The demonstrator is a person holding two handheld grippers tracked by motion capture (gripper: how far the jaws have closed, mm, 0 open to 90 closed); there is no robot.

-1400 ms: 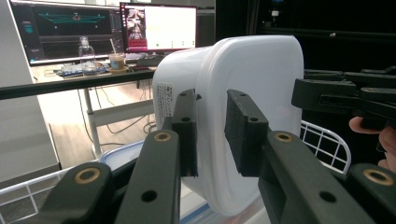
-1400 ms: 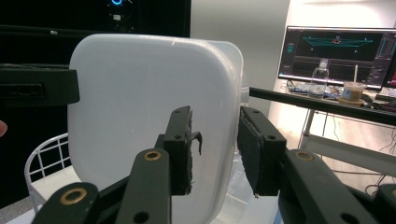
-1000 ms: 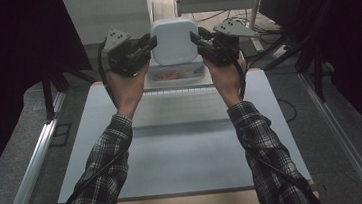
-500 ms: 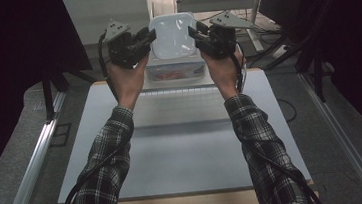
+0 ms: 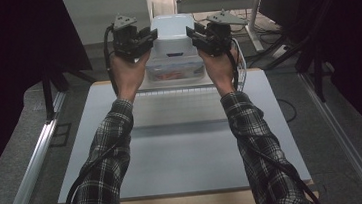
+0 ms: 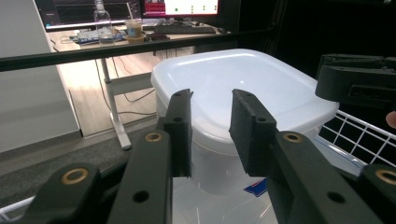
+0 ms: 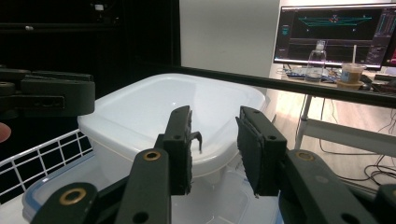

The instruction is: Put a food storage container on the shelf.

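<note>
At the table's far edge, white translucent plastic tub (image 5: 173,30) with rounded corners above a clear lidded box (image 5: 175,71), left gripper (image 5: 149,35) and right gripper (image 5: 194,32) flanking it, jaws apart, white wire rack (image 6: 369,135) beside

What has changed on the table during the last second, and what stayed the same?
Both hands moved the white tub away from the person, towards the far edge of the table, the left claw and right claw flanking its sides throughout. The clear container beneath, with something red inside, stayed put. Whether the tub also rose cannot be told.
</note>
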